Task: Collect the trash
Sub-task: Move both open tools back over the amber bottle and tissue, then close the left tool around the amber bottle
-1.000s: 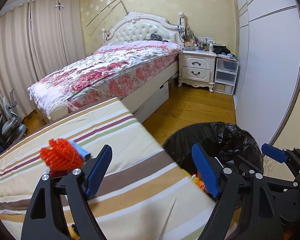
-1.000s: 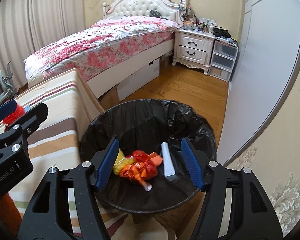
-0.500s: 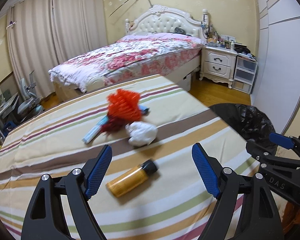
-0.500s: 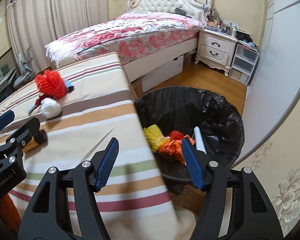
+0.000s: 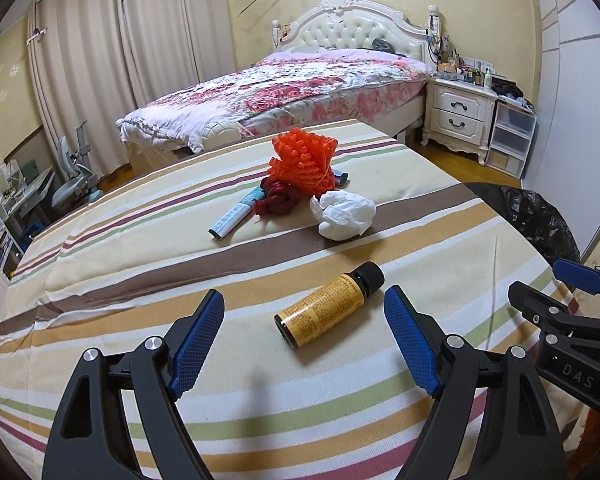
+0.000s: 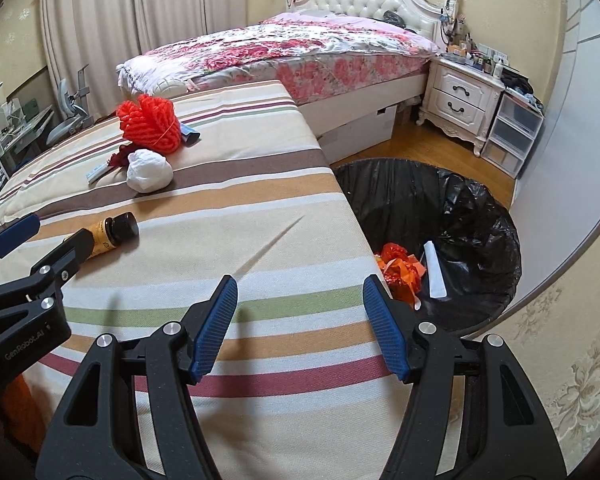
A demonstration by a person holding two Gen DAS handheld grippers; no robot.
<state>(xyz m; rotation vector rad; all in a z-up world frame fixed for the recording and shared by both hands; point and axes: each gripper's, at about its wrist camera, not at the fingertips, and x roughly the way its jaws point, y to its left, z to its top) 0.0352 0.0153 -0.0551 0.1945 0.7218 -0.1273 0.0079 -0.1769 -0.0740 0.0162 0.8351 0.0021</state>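
1. The left tongs (image 5: 304, 340) are spread wide and grasp nothing; they hang just above the striped worktop (image 5: 140, 280), and the small bottle (image 5: 329, 310) lies between the lines of their two blue pads (image 5: 198, 338), a little ahead of the tips.
2. The right tongs (image 6: 300, 328) are also released and hold nothing. They sit over the near right edge of the worktop, beside the bin (image 6: 480, 208) lined with a black bag.
3. The bottle lies on its side. Its long axis runs diagonally: black cap away and to the right, flat base toward the left tongs and to the left. So the opening of the left tongs crosses the body at a slant, not squarely.
4. The left tongs are clearly the nearer ones. In the right wrist view the bottle (image 6: 110, 232) is well off to the left, partly hidden behind the left tongs' arm.
5. My judgement: the next pick is the bottle, taken by the left tongs with a short push forward, a slight twist to square the pads across the label, then a close.
6. A round bottle may roll if one pad touches first.
7. Farther back lie a white paper wad (image 5: 342, 214), an orange net (image 5: 304, 160), a dark red scrap (image 5: 278, 200) and a tube (image 5: 234, 216), all well apart from both tongs.
8. The bin stands to the right of the worktop, and already holds orange wrappers (image 6: 400, 268).
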